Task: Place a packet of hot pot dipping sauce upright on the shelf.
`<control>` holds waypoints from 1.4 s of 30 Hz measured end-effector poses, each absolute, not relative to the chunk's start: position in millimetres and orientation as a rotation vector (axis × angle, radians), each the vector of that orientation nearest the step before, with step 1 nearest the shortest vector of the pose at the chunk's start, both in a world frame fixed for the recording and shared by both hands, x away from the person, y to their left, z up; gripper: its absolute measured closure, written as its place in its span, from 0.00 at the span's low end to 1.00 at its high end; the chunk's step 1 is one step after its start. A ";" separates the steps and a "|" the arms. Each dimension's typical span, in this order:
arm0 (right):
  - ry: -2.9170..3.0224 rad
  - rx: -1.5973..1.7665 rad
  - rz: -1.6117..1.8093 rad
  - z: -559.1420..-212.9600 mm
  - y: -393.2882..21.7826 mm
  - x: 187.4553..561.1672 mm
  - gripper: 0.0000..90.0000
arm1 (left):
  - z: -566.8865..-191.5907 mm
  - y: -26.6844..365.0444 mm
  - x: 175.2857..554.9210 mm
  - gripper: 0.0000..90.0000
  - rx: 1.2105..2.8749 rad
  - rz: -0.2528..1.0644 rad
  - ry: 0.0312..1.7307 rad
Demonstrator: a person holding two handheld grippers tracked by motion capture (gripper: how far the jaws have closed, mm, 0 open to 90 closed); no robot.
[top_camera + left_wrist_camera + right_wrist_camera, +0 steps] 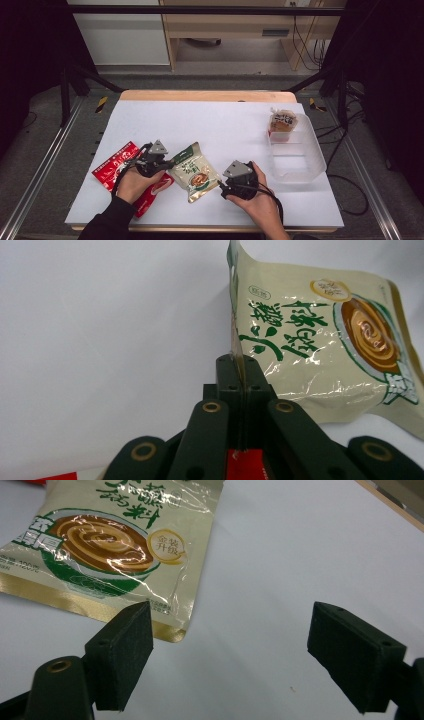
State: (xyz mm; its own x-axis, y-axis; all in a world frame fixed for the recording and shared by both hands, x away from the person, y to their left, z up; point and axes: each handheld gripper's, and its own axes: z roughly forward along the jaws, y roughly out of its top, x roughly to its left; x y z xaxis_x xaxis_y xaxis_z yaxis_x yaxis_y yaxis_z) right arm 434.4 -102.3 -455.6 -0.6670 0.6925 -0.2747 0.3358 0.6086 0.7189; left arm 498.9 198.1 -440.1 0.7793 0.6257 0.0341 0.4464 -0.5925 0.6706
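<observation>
Left gripper (239, 371) clamps the beige pouch's (320, 335) edge; right gripper (227, 655), jaws wide apart and empty, sits just beside its opposite corner.

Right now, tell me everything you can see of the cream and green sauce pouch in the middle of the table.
The glossy cream plastic pouch carries green lettering, a picture of a bowl of brown sauce, a round gold badge and a gold band along its bottom edge. It is sealed and lies on the white table cover between the two hands. The left tool is shut on one edge, lifting that side. The right tool is open near its bottom corner, not touching.
</observation>
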 end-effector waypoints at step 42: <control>2.338 0.720 0.886 -452.4 -101.1 430.3 0.12 | -348.7 199.2 480.6 1.00 2.299 0.339 0.509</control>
